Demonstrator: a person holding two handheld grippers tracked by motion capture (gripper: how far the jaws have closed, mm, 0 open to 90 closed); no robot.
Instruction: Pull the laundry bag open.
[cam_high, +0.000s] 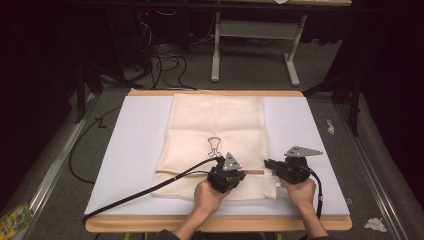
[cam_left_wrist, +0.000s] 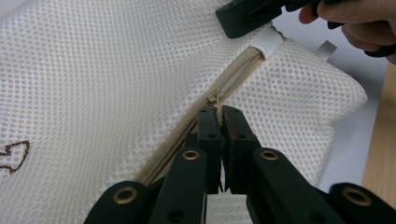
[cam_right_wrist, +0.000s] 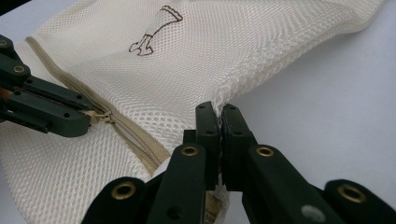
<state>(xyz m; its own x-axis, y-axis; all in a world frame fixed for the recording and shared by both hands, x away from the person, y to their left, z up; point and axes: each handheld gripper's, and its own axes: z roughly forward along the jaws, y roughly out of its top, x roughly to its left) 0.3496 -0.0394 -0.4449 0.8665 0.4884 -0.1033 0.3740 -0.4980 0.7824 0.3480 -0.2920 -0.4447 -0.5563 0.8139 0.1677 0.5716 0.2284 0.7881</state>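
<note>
A cream-white mesh laundry bag with a beige zipper lies flat on the white-covered table, its zipped end nearest the person. The left hand-held gripper has its jaws pinched shut on the small zipper pull, directly at its tips. The right hand-held gripper, just beyond the zipper's end, is clamped on the bag's side edge. The netting looks light, limp and prone to bunching, so it likely needs anchoring at the seam while the pull is drawn; the tab is small and could slip from the pads.
</note>
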